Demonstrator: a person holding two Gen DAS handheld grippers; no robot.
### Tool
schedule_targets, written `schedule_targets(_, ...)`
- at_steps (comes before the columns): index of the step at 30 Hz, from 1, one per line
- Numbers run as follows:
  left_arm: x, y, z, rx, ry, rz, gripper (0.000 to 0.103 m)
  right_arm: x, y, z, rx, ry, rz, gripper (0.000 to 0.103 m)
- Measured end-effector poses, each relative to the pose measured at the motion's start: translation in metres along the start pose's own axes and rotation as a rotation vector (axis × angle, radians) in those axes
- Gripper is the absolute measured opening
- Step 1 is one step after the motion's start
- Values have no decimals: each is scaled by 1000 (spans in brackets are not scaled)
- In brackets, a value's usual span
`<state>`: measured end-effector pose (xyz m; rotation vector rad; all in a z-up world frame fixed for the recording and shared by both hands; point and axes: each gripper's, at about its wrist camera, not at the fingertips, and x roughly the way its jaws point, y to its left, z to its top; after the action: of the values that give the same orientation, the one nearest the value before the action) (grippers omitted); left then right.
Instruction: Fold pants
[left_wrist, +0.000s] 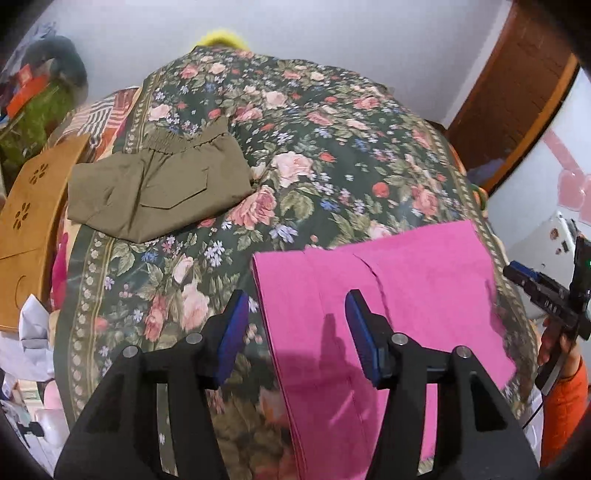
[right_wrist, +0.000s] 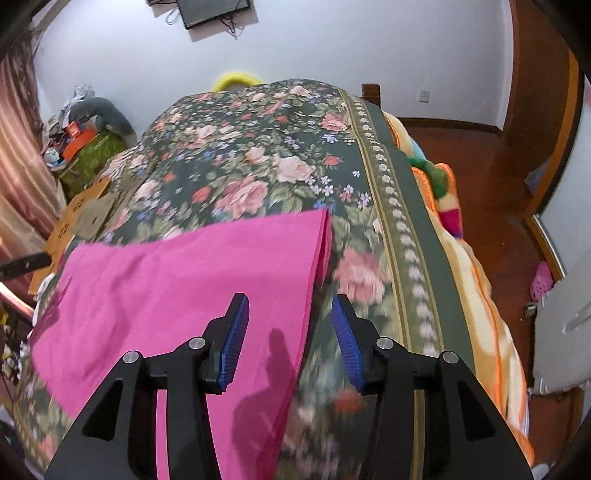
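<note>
Two garments are lying on the floral bedspread (left_wrist: 332, 122): pink pants (left_wrist: 388, 295), folded flat, are sitting near its front right corner, while folded olive pants (left_wrist: 159, 188) are resting well apart by its left edge. Above the pink pants' left edge the left gripper (left_wrist: 297, 332) is hovering with fingers spread, gripping nothing; the right gripper (right_wrist: 290, 339) is straddling their right edge, likewise spread.

plain magenta-pink cloth pants (left_wrist: 388, 295): no print | flat folded cloth garment (left_wrist: 159, 188): plain olive-khaki | woven bedspread (left_wrist: 314, 147): dark green ground, pink and red roses, small blue flowers, cream floral border band | gripper pads (right_wrist: 234, 343): blue on black fingers
</note>
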<state>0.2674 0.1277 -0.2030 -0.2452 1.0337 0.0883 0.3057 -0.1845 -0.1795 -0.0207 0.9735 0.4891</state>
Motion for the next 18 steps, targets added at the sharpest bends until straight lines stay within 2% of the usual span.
schedule_targets(4,26,7,6,-11,40,4,55,36,-12,22,51,24,22,43)
schedule_targets(6,40,11,6,-31,78,-24,55,50,-17,28,69,33,32,43)
schedule_targets(8,50,13,3,-53,125,-93,48,66,-24,33,99,52,62,43)
schedule_targets(9,55,12,0,-56,141,-124,41,71,-27,34,108,63,70,43)
schedule_targets(11,54,7,-3,-36,124,-124,35,82,-29,34,125,80,85,43)
schedule_targets(12,54,5,-4,-30,124,-141,26,85,-29,34,123,79,93,41)
schedule_targets(14,52,3,-5,-24,115,-135,24,84,-22,33,87,51,99,23)
schedule_targets(15,52,2,-6,-12,106,-126,21,84,-18,34,66,48,91,10)
schedule_targets(18,49,-2,-10,11,77,-78,16,82,-8,34,-15,23,45,5)
